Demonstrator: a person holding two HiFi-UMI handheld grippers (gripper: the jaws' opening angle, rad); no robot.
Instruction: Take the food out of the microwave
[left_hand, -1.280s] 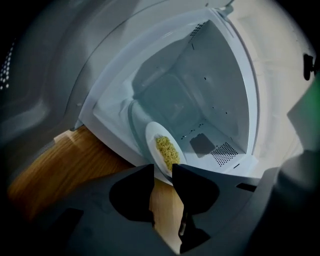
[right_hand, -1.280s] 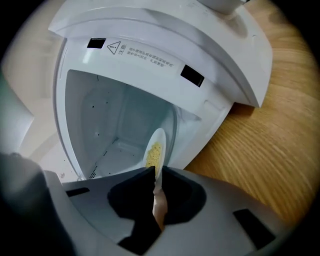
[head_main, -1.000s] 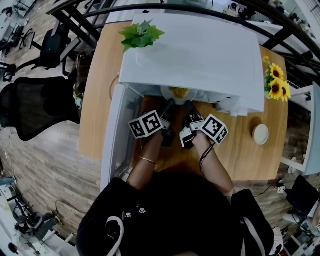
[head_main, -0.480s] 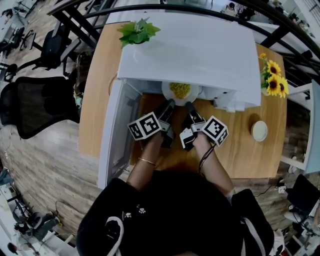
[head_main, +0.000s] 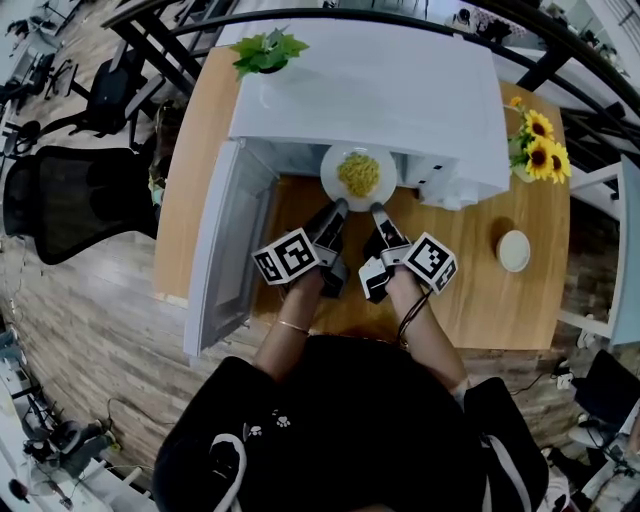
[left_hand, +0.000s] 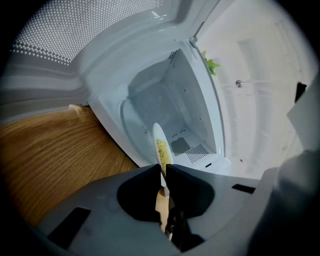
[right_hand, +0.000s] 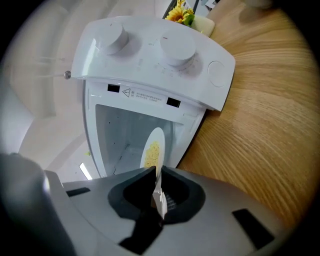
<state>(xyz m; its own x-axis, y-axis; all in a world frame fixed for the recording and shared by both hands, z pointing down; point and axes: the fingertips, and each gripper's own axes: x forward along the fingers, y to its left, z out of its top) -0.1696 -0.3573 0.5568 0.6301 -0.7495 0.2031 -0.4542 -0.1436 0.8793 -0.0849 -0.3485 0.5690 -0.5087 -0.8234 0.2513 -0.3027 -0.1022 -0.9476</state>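
A white plate (head_main: 357, 177) with yellow food (head_main: 358, 172) is held just outside the mouth of the white microwave (head_main: 370, 90), above the wooden table (head_main: 470, 290). My left gripper (head_main: 338, 207) is shut on the plate's near left rim, and my right gripper (head_main: 377, 208) is shut on its near right rim. In the left gripper view the plate (left_hand: 161, 155) shows edge-on between the jaws, with the microwave's empty cavity (left_hand: 175, 115) behind it. The right gripper view shows the plate (right_hand: 154, 149) before the opening, under the control knobs (right_hand: 177, 49).
The microwave door (head_main: 220, 250) stands swung open at the left. A green plant (head_main: 266, 50) sits at the microwave's back left. Sunflowers (head_main: 532, 140) and a small white bowl (head_main: 513, 250) stand on the table at the right. A black chair (head_main: 70, 210) is on the floor, left.
Both grippers have drawn the plate toward me, from inside the microwave's cavity to just outside its opening. The whole plate now shows in the head view.
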